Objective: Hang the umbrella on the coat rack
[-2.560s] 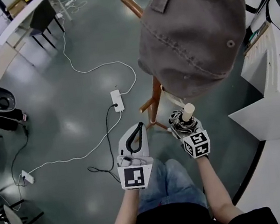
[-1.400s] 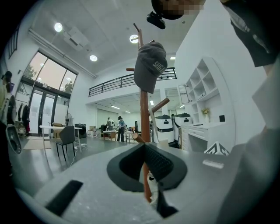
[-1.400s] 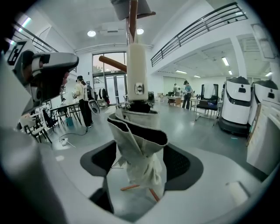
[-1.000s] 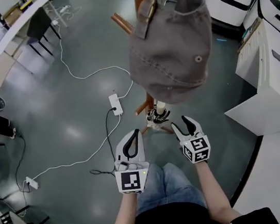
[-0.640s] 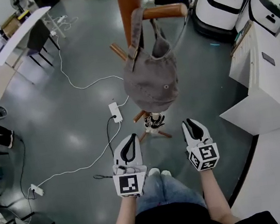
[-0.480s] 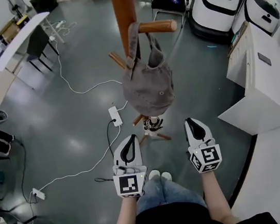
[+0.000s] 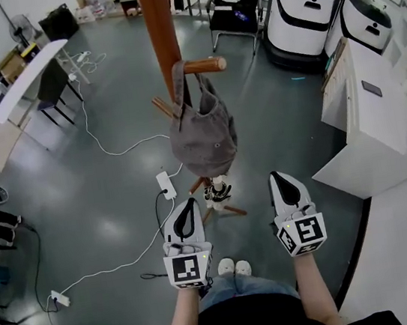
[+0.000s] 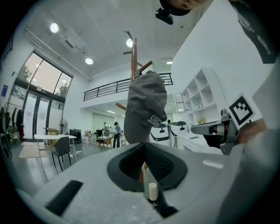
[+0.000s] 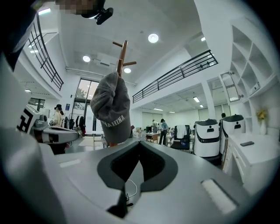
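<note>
Umbrella, short and folded, with a cream knob handle and black-and-white patterned fabric (image 7: 217, 191): it sits low against the foot of the tall reddish-brown wooden coat rack (image 7: 161, 43), at twelve o'clock from the person's white shoes (image 7: 233, 268), and no view shows whether a strap is hooked on a peg or it merely leans on the legs. At ten o'clock from the shoes a white power strip (image 7: 165, 185) trails its cable across the grey floor. The left gripper (image 7: 187, 201) hovers near the umbrella at its seven o'clock, fingers pressed together at the tips and holding nothing; through their gap its own view shows only the cream handle (image 8: 152, 190). Above the umbrella a grey canvas bag (image 7: 202, 137) hangs by its straps from a horizontal peg. The right gripper (image 7: 276, 176) floats at the umbrella's three o'clock, also closed on nothing. My worry is that the umbrella is only propped: then a knock to the rack, or the bag swinging, could send it sliding to the floor. Reaching back in with tips closed could push it over, and the loose cable near the feet invites a trip.
</note>
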Available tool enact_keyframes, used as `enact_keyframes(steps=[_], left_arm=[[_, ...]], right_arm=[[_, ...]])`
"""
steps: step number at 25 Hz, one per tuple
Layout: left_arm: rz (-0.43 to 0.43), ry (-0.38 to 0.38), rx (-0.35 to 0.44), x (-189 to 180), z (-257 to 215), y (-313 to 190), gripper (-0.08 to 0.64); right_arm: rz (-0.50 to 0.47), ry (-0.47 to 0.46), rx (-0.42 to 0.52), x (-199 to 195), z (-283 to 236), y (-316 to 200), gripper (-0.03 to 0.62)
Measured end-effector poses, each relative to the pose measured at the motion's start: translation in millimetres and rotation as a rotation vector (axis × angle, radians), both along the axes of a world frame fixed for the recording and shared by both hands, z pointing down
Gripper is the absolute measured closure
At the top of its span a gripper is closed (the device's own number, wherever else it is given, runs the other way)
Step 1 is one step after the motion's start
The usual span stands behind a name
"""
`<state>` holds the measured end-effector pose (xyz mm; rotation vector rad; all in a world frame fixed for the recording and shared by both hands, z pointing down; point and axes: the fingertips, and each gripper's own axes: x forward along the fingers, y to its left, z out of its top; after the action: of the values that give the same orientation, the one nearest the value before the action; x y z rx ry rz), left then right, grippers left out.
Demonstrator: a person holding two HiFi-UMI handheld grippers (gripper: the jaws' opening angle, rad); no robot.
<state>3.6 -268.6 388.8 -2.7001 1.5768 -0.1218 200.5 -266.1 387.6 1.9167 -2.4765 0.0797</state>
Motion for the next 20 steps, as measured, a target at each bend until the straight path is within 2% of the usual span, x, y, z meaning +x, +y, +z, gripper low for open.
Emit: enact_keyframes(steps=[6, 20], left_arm=[[0.000, 0.009, 0.039, 5, -12, -1, 0.554], [-0.013, 0.004, 0.052, 6, -20, -1, 0.554]], right_arm=[[-0.006, -0.008, 0.013, 3, -6, 7, 0.586], [-0.025, -0.021, 0.005, 3, -3, 11, 0.586]])
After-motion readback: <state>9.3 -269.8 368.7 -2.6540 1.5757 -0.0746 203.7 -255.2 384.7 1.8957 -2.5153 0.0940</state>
